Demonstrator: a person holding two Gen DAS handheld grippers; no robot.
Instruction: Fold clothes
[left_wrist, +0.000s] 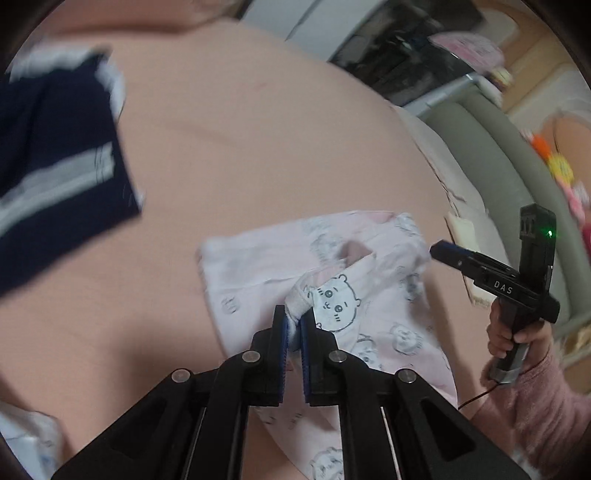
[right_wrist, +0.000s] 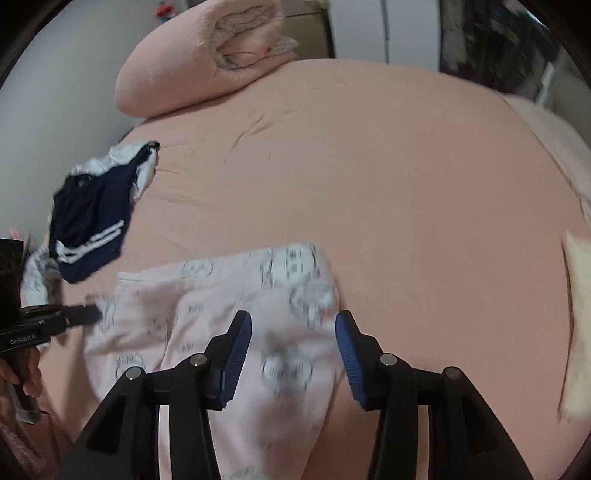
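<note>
Far left on the bed (right_wrist: 369, 177): navy shorts (right_wrist: 88, 221), smooth knit with two white side stripes, lying crumpled over a white garment (right_wrist: 37, 277). Bed sheet is peach, matte, softly creased. Behind, a rolled peach blanket (right_wrist: 199, 55) with a fleecy grey lining showing at the open end.

Centre: pink pyjama garment (left_wrist: 369, 306), thin cotton printed with grey cartoon faces, spread flat near the bed's front edge, one part doubled over on top.

Left tool (left_wrist: 293, 325): black linkage arms, ribbed blue pads, closed tight on a bunched grey-white cuff of the pyjama garment, lifting that fold off the layer below.

Right tool (right_wrist: 293, 354): same build, jaws standing wide apart above the garment's right part, nothing between the pads. In the left wrist view its tip sits just beside the cloth's right edge, gripped by a hand (left_wrist: 511, 334) in a fuzzy pink sleeve (left_wrist: 543, 406).

Far right: a cream cloth (right_wrist: 580, 332), blurred.
</note>
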